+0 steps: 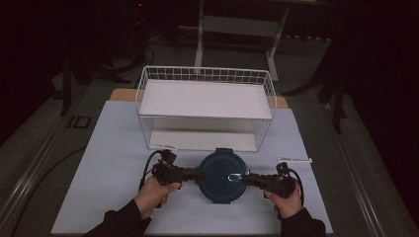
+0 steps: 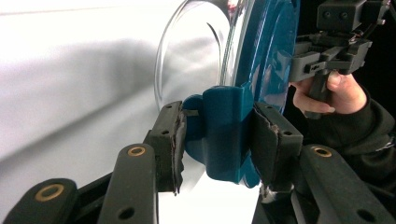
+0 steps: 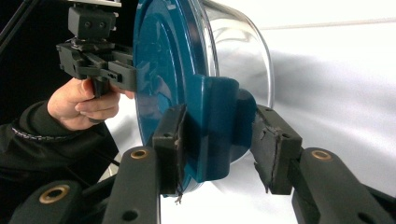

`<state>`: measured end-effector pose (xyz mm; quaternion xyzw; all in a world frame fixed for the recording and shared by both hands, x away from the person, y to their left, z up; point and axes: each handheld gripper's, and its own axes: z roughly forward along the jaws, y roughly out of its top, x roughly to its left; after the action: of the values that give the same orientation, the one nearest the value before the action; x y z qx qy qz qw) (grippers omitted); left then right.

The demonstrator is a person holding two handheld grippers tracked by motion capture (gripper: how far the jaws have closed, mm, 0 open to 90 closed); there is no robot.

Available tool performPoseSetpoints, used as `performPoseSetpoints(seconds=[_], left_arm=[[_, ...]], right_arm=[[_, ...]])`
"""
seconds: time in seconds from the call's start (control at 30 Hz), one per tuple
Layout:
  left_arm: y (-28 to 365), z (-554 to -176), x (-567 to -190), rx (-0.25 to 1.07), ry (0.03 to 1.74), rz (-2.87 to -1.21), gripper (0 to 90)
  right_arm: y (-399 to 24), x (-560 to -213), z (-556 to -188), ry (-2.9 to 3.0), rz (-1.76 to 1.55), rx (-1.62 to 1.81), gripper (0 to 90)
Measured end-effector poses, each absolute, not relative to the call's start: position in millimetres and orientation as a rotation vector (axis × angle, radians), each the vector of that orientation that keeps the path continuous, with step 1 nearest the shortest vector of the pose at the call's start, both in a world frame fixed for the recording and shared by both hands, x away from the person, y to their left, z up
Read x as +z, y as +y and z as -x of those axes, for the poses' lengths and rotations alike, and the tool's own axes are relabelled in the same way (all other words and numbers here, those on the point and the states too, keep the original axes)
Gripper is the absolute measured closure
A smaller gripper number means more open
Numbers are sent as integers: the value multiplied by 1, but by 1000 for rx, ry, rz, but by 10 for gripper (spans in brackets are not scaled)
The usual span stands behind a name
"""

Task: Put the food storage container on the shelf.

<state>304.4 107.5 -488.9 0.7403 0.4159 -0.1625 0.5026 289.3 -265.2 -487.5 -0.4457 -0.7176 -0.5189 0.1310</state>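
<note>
High view: a round glass container with a teal lid (image 1: pixel 222 176) sits at the lower centre of the frame on the pale surface (image 1: pixel 108 148), just in front of a white wire rack (image 1: pixel 205 106). The left gripper (image 1: pixel 196 175) clamps the lid's latch tab (image 2: pixel 224 135) from the left, both fingers (image 2: pixel 169 140) pressed on it. The right gripper (image 1: pixel 247 178) straddles the opposite latch (image 3: pixel 217 126); one finger (image 3: pixel 170 140) touches, the other stands slightly off.
</note>
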Motion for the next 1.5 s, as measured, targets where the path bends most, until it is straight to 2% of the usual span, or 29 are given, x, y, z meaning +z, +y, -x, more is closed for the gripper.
performPoseSetpoints(seconds=[0.57,0.8,1.13,1.5], left_arm=[[143,-324,-470,-226,967,-1758,569],[151,-339,-475,-191,1002,-1724,567],[148,-367,-502,-151,988,-1675,563],[140,-383,-510,-107,1030,-1694,563]], right_arm=[[-230,-467,-329,-2202,1139,-1604,571],[-219,-474,-351,-2193,1139,-1613,570],[-217,-487,-378,-2257,1155,-1627,568],[-220,-502,-397,-2280,1201,-1625,563]])
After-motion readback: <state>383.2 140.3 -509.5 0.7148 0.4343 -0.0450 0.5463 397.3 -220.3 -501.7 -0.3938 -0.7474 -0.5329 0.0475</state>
